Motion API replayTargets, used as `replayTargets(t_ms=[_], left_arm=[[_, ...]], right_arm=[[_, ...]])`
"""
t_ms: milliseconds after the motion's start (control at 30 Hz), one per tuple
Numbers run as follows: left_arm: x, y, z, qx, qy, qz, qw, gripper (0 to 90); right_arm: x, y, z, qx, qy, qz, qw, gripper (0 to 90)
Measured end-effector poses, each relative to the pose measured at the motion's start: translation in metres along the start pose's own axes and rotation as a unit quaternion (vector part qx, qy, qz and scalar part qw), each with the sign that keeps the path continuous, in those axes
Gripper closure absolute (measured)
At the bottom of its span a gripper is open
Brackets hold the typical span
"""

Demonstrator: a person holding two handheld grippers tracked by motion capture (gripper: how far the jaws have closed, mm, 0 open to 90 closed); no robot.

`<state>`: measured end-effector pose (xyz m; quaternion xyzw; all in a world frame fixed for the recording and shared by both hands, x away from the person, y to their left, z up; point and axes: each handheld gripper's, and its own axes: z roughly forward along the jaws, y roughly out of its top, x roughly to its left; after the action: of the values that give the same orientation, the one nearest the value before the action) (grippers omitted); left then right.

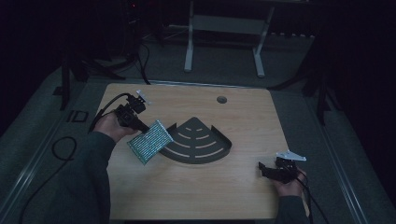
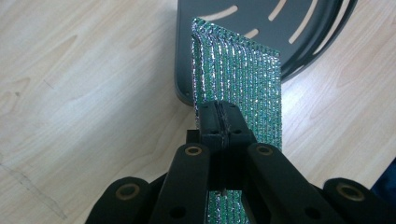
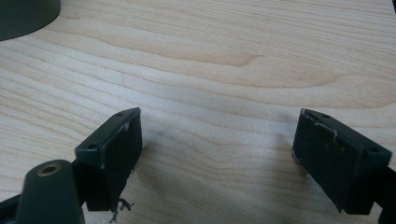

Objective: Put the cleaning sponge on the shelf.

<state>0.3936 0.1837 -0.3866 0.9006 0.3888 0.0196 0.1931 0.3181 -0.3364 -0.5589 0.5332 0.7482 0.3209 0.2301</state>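
Green sparkly cloth [image 2: 238, 70] is pinched tight in the left gripper [image 2: 219, 119], its far end over the edge of the dark slotted tray [image 1: 198, 140]. The right gripper [image 3: 217, 149] rests on the wooden counter [image 1: 196, 186] near the right edge, jaws wide apart.

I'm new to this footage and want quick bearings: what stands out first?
A glittery green scrubbing pad is pinched in the left hand-held gripper, its far end over the corner of a dark fan-shaped slotted metal rack at the centre of the pale wooden table. The right hand-held gripper rests open near the table's right edge.
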Motion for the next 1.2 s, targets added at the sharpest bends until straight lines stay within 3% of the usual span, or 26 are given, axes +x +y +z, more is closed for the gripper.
replayTargets(t_ms=[800, 1200], left_arm=[[-0.005, 0.023, 0.006, 0.001, 0.001, 0.017, 0.9999, 90.0], [-0.010, 0.036, 0.008, -0.002, 0.012, 0.027, 0.9996, 90.0]], right_arm=[[0.000, 0.000, 0.000, 0.000, 0.000, 0.000, 1.0000, 15.4], [0.000, 0.000, 0.000, 0.000, 0.001, 0.000, 1.0000, 15.5]])
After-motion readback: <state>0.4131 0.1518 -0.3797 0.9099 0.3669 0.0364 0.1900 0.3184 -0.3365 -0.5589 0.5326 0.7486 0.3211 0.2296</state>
